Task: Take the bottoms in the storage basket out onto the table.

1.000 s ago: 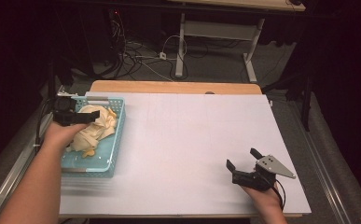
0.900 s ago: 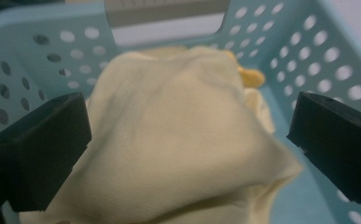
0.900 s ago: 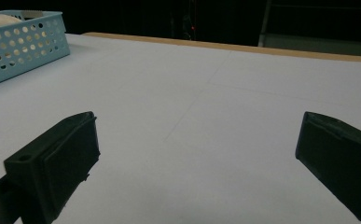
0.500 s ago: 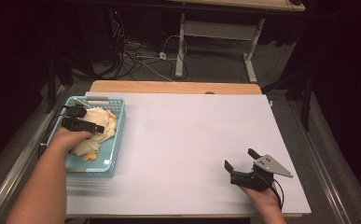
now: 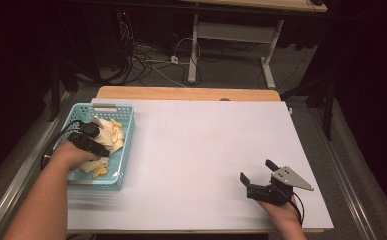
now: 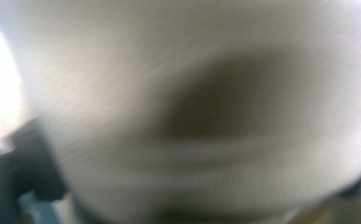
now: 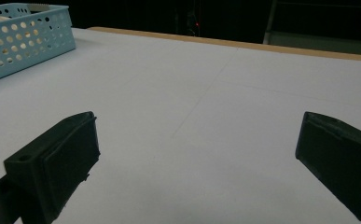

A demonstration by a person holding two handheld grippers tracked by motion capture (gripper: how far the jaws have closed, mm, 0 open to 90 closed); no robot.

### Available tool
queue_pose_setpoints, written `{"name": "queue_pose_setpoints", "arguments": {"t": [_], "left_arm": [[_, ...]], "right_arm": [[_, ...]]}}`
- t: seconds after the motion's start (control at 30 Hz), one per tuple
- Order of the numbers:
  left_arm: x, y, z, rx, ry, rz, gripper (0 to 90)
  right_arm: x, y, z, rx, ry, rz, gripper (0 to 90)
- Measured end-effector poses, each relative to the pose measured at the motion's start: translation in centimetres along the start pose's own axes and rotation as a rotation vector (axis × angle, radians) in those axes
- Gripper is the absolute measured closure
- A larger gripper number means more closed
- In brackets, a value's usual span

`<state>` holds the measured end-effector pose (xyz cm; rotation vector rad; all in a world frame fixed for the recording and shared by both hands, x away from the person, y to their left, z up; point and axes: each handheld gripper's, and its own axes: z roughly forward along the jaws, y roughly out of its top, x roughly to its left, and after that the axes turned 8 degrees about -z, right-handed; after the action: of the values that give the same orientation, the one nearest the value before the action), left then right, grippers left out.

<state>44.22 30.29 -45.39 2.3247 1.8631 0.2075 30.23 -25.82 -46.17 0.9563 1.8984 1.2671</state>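
Basket (image 5: 123,131) of light blue plastic with small holes sits at the left edge of the white table (image 5: 201,150), and it holds a heap of pale cloth (image 5: 112,137) with yellow bits. No words or labels can be read on anything. The left gripper (image 5: 92,137) is down inside the basket, right on top of the cloth, with the person's left hand (image 5: 71,155) behind it and the forearm reaching in from the bottom left. Its jaws have just been closing, and in the left gripper view soft white cloth (image 6: 192,112) bulges up close between them, too blurry to tell if the pads squeeze it yet. The basket walls stand close around this gripper, so it has little room to the sides. To the right of the basket the white top is wide and bare. The right gripper (image 5: 258,171) rests low near the front right corner, far from the basket, held by the right hand (image 5: 281,210). Its jaws stand wide apart with nothing between them, pointing across the table toward the basket (image 7: 24,37).
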Motion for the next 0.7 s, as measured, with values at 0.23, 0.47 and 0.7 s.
{"name": "queue_pose_setpoints", "arguments": {"t": [0.23, 0.47, 0.7], "left_arm": [[0.1, -0.1, -0.6, -0.002, 0.039, 0.043, 36.7], [-0.2, -0.1, -1.7, 0.022, 0.04, 0.072, 49.4], [-0.1, -0.9, -3.0, 0.09, -0.019, 0.012, 51.2]], "right_arm": [[0.0, 0.0, 0.2, 0.007, 0.007, -0.002, 0.2], [0.0, -0.1, 0.3, 0.013, 0.011, 0.001, 0.2], [-0.1, -0.1, 0.3, 0.016, 0.012, 0.002, 0.2]]}}
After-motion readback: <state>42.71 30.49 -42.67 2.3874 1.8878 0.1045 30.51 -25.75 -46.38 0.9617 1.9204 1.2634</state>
